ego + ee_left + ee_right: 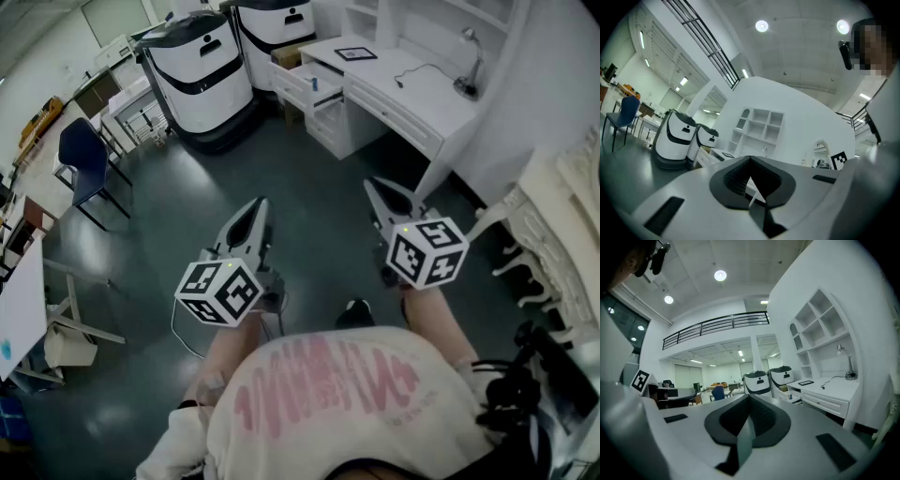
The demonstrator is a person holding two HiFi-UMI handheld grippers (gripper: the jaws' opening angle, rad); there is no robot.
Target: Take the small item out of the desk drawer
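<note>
The white desk stands far ahead at the upper right, with its left drawer pulled open. A small blue item shows inside it. I hold both grippers low over the dark floor, well short of the desk. My left gripper is shut with nothing in it, and its jaw tips meet in the left gripper view. My right gripper is also shut and empty. The right gripper view shows the desk and the open drawer off to the right.
Two large white-and-black machines stand left of the desk. A tablet and a lamp sit on the desk top. A blue chair is at the left, a white ornate chair at the right. The person's shirt fills the bottom.
</note>
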